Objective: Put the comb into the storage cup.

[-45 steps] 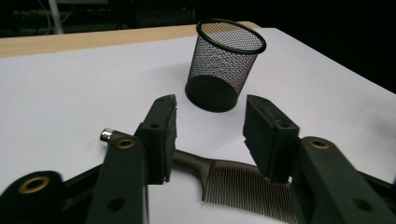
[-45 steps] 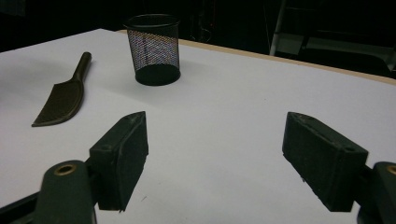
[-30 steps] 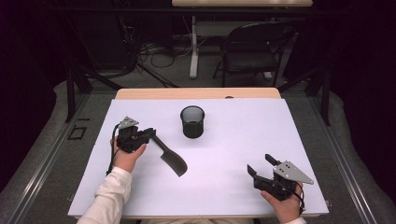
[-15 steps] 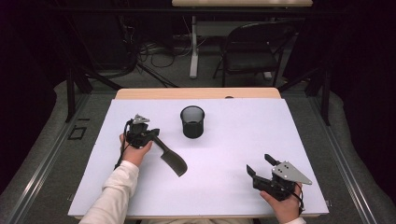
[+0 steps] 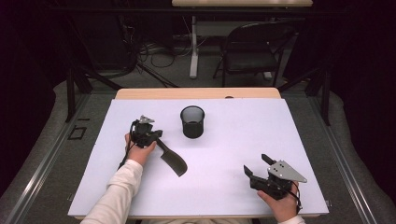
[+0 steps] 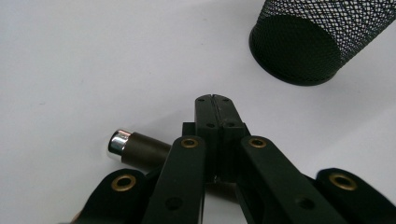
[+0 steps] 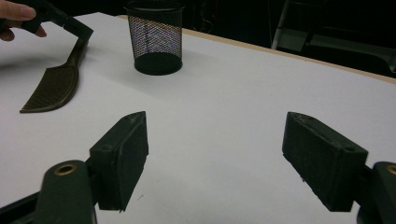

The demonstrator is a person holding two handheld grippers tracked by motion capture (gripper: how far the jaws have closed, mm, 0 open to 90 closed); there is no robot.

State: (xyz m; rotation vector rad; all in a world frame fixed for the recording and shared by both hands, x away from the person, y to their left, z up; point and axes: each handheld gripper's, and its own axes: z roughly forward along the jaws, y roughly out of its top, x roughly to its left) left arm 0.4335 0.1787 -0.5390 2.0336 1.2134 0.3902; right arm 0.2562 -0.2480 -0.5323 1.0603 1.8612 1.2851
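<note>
Because the left gripper had its jaws clamped on the handle of the slotted spatula, the blade rested low on the white counter, just beside the mesh pencil cup, probably for lifting into it. The left forearm reached forward. The right gripper rested near the counter's edge, jaws apart.

The mesh cup stands on the table, the spatula lying left and nearer.
</note>
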